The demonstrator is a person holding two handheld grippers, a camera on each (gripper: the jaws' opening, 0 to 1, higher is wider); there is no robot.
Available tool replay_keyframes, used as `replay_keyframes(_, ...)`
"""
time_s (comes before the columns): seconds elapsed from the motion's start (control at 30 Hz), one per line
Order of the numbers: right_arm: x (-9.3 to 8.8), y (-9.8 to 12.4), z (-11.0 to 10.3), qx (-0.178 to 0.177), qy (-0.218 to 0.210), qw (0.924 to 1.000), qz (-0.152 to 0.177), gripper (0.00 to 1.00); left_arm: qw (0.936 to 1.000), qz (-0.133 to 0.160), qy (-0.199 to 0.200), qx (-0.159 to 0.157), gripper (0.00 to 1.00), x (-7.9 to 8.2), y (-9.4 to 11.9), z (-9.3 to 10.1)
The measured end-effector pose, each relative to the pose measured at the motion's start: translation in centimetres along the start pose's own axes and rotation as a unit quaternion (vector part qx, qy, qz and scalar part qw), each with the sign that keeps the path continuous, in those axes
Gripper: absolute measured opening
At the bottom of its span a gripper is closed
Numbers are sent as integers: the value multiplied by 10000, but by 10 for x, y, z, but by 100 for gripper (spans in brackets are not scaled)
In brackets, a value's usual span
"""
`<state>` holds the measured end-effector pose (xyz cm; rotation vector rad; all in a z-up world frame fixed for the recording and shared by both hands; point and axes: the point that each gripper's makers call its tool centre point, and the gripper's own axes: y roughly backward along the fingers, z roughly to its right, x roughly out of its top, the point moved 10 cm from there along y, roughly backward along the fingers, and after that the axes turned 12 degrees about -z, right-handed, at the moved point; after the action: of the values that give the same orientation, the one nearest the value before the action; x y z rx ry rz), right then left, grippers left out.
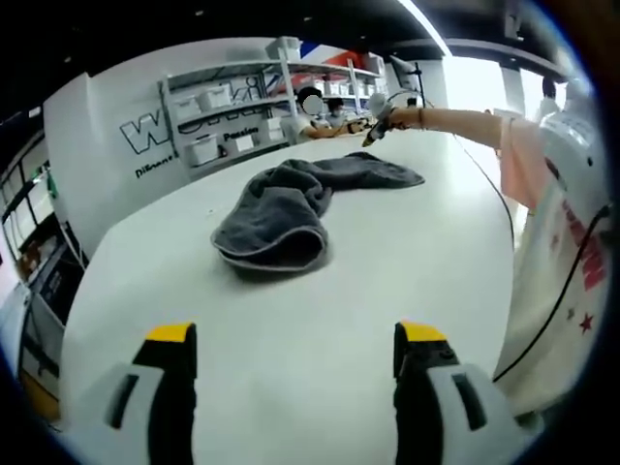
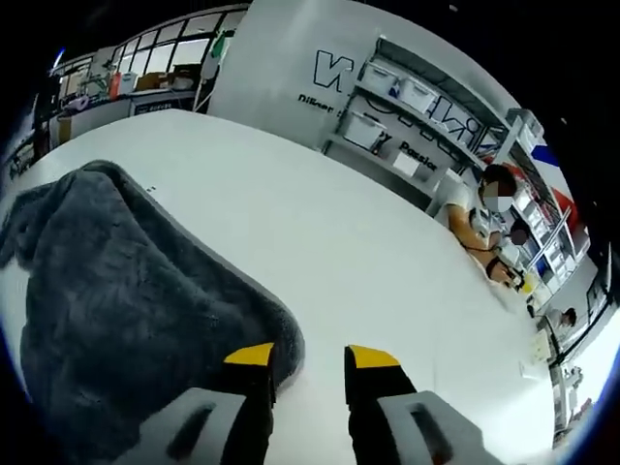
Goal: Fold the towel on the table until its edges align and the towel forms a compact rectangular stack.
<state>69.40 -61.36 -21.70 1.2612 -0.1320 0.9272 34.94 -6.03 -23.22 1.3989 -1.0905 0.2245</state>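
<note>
A dark grey towel (image 1: 281, 208) lies crumpled in the middle of the white table (image 1: 368, 320), one end bunched into a rounded heap and the other spread flat toward the far side. My left gripper (image 1: 295, 334) hovers over bare table short of the towel, open wide with nothing between its yellow-tipped jaws. At the towel's far end, a person's outstretched arm holds my right gripper (image 1: 378, 124). In the right gripper view the towel (image 2: 126, 291) is spread at the left, and my right gripper (image 2: 310, 356) stands at its edge, partly open, its left jaw over the towel's hem.
Shelves with white bins (image 1: 228, 121) line the back wall (image 2: 281, 58). People sit at the table's far end (image 2: 480, 228). The person's white-shirted body (image 1: 562, 281) and a black cable (image 1: 567, 291) stand along the table's right edge.
</note>
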Motion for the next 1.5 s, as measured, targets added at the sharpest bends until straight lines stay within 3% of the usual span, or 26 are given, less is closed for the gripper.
replay_keyframes(0.2, -13, 25, -12, 277, -66, 9993, 231, 49, 10000, -13, -47, -30, 88, 2, -2, 1)
replay_keyframes(0.23, -7, 15, 6, 384, -116, 9988, 275, 51, 10000, -1, -51, -33, 88, 3, -2, 1)
replay_keyframes(0.33, -3, 6, 30, 551, -179, 9976, 378, 59, 10000, 34, -64, -44, 88, 4, -3, 1)
replay_keyframes(0.47, -7, 7, 43, 721, -249, 9960, 459, 64, 9999, 68, -79, -75, 88, 7, -5, 1)
replay_keyframes(0.63, -15, 16, 42, 952, -281, 9934, 569, 70, 9998, 72, -113, -130, 88, 10, -9, 2)
replay_keyframes(0.93, -31, 51, 20, 1270, -70, 9874, 937, 82, 9998, 73, -119, -157, 88, 11, -11, 0)
replay_keyframes(1.2, -56, 89, -4, 1436, 74, 9822, 1209, 90, 9999, 34, -50, -132, 88, 8, -12, -2)
replay_keyframes(1.5, -87, 116, -26, 1512, 107, 9791, 1357, 99, 9999, -1, -45, -146, 88, 7, -14, -1)
